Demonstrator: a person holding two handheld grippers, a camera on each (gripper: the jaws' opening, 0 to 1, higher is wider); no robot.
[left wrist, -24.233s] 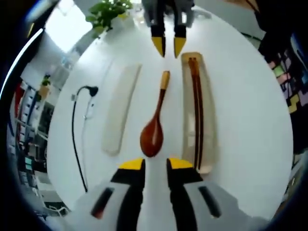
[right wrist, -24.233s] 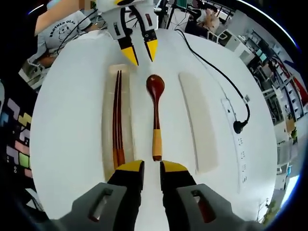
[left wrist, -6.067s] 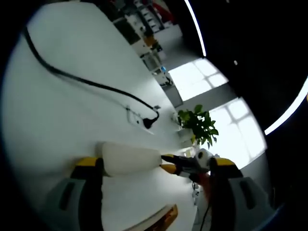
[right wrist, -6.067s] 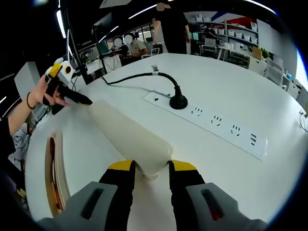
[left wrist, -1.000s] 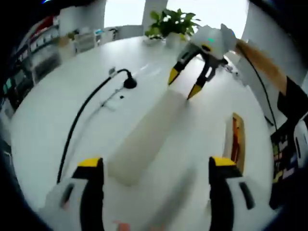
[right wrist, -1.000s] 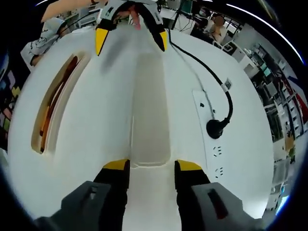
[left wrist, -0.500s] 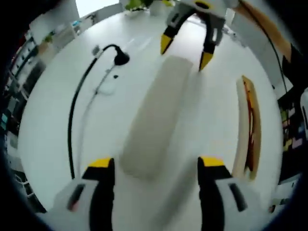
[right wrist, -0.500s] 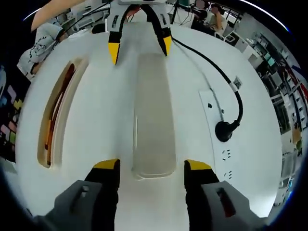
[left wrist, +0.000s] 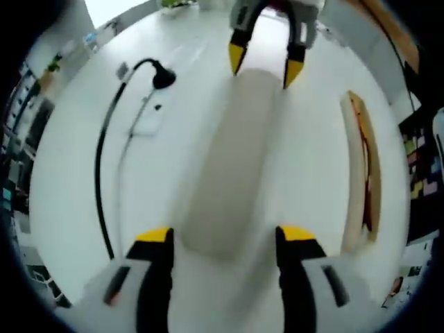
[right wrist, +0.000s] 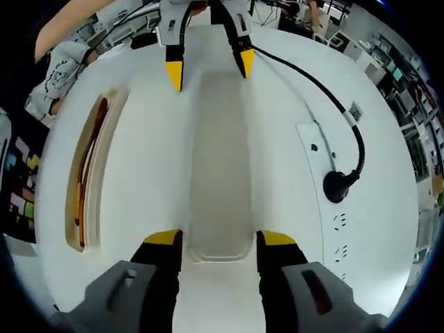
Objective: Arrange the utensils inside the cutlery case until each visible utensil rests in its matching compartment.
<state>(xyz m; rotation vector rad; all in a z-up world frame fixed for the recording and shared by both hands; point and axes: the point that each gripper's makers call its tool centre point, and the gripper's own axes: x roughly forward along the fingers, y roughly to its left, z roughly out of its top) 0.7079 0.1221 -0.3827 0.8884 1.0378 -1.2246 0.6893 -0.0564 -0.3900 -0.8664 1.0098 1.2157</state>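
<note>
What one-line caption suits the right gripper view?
Both open grippers straddle the translucent case lid's ends; the utensil tray lies aside.

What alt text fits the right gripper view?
A long pale case lid lies on the white table between the open right gripper and the open left gripper opposite. The tray lies beside it.

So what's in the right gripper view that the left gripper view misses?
Right gripper view: a person's forearm and grey printed shirt. Left gripper view: a bright window. Both: the long white lid lying between the open left gripper and open right gripper, the case holding utensils, and the black plug.
</note>
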